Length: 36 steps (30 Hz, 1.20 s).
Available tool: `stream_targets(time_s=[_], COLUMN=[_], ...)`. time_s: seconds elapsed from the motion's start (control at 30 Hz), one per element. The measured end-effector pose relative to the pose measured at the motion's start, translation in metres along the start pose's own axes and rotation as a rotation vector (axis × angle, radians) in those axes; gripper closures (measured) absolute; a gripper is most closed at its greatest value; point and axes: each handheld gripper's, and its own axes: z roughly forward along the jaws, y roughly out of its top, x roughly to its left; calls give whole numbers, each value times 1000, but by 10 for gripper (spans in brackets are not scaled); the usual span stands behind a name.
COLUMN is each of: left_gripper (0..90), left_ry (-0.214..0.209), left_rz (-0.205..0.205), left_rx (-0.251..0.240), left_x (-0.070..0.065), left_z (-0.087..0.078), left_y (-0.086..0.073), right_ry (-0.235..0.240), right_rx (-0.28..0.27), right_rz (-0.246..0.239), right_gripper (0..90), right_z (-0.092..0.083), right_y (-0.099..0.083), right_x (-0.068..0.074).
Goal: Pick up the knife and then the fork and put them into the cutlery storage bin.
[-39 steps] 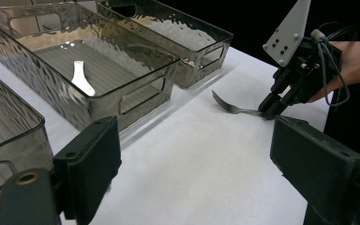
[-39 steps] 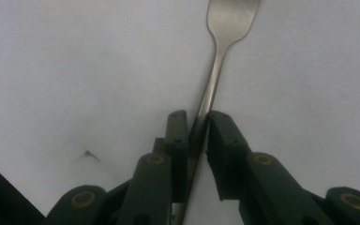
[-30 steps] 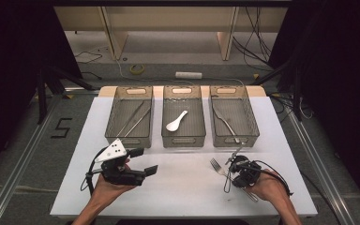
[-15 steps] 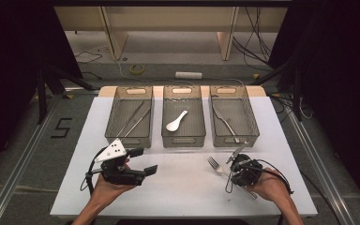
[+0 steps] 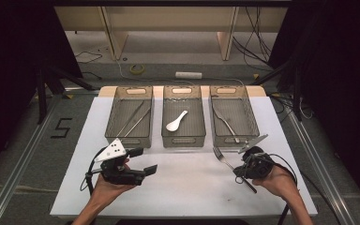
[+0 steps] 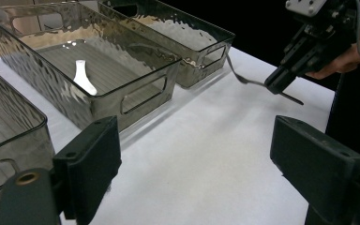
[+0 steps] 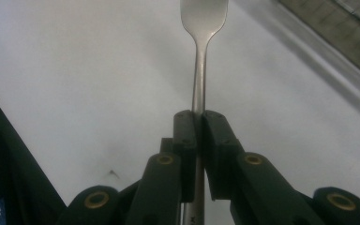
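White counter (image 5: 187, 187) w/ three smoky, ripple-walled plastic bins (image 5: 182, 117) in a row at its far side; high view shows their contents – thin metal rods in the left one, a white spoon (image 5: 176, 121) in the middle, a metal utensil in the right. Left gripper (image 5: 138, 161) rests near the counter's front-left edge, jaws wide w/ nothing between; its own view shows the bins' wavy texture close up. Right gripper (image 5: 240, 168) at front right has jaws clamped on a slim steel fork (image 7: 200, 70) by the handle, tines toward the bins – right gripper view shows the pinch, left gripper view shows the fork tilted up off the counter.
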Motion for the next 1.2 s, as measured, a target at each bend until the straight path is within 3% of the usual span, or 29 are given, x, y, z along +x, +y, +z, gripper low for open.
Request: stream_targets(time_s=[0.23, 0.43, 0.9, 1.2], left_gripper=[161, 161, 161, 161], left_ry=[6, 7, 7, 4], left_rz=[-11, -11, -7, -5], left_rx=[-2, -3, -10, -11], left_x=[1, 2, 2, 1], left_z=[0, 0, -2, -1], left_y=[0, 0, 0, 0], right_ry=[49, 7, -83, -118], right_rx=[-97, -156, -252, -255], right_rz=[71, 109, 149, 158], right_gripper=[848, 848, 847, 847], right_z=[-14, -30, -57, -56], right_y=[-3, 8, 64, 97], right_x=[-19, -37, -69, -82])
